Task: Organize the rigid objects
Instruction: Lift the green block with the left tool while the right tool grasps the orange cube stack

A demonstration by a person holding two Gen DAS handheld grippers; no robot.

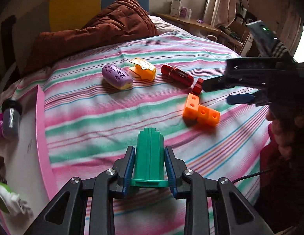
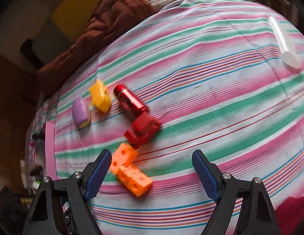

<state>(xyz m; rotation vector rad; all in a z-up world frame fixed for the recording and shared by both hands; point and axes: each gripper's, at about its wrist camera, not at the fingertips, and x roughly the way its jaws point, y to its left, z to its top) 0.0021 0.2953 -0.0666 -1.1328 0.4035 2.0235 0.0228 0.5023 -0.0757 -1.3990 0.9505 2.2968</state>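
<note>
**Op:** Striped bedsheet (image 1: 97, 117) is the work surface, brown quilt (image 1: 112, 25) bunched at the far end, pink-rimmed tray (image 1: 41, 129) off the left side. My left gripper (image 1: 150, 162) is clamped on the green block (image 1: 150, 156), pads on its two flanks, long axis running straight out along the fingers.

**Rev:** Right side?

**Op:** Right gripper (image 2: 152, 166) has its jaws spread wide, nothing between the pads. Orange cube piece (image 2: 130, 174) sits just ahead of the left finger, nearer that finger than the middle of the gap. It's L-shaped, long leg running diagonally toward the lower right in the right wrist view.

**Rev:** So right arm takes it?

**Op:** My call, yes. It's the nearer one, and the left is busy. I'd shift left and roll to square the pads across one leg.

**Rev:** Clearance?

**Op:** Tight up top: red block (image 2: 142, 131) sits just beyond the orange, red capsule (image 2: 130, 101) touching it or close, blur hides which. Yellow piece (image 2: 101, 98) and purple oval (image 2: 80, 112) further left. Open sheet to the right and near side.
</note>
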